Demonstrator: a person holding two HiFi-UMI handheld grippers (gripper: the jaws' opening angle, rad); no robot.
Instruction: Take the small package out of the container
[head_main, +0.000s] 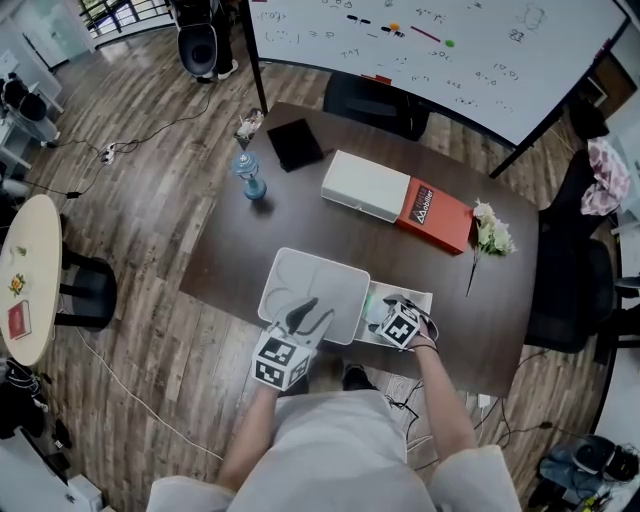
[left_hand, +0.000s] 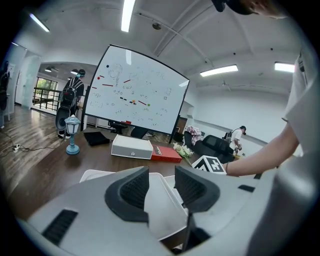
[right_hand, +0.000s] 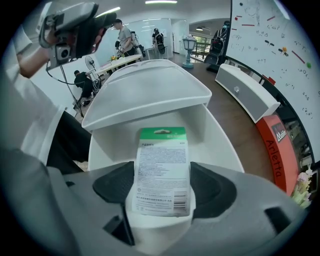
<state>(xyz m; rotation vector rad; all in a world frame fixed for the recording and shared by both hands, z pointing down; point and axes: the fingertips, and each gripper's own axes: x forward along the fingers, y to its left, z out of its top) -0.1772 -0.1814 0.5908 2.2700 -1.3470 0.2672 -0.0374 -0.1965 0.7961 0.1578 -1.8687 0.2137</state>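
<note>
A white container stands at the near edge of the dark table, its hinged lid swung open to the left. My left gripper is shut on the lid's edge, which passes between its pads. The small package, a white printed card with a green top, is upright between the pads of my right gripper, which is shut on it. It hangs just over the container's open tub. In the head view my right gripper is over the tub and hides the package.
Farther back on the table are a white box joined to a red one, a blue lamp, a black notebook and flowers. A whiteboard stands behind. A black chair is at the right.
</note>
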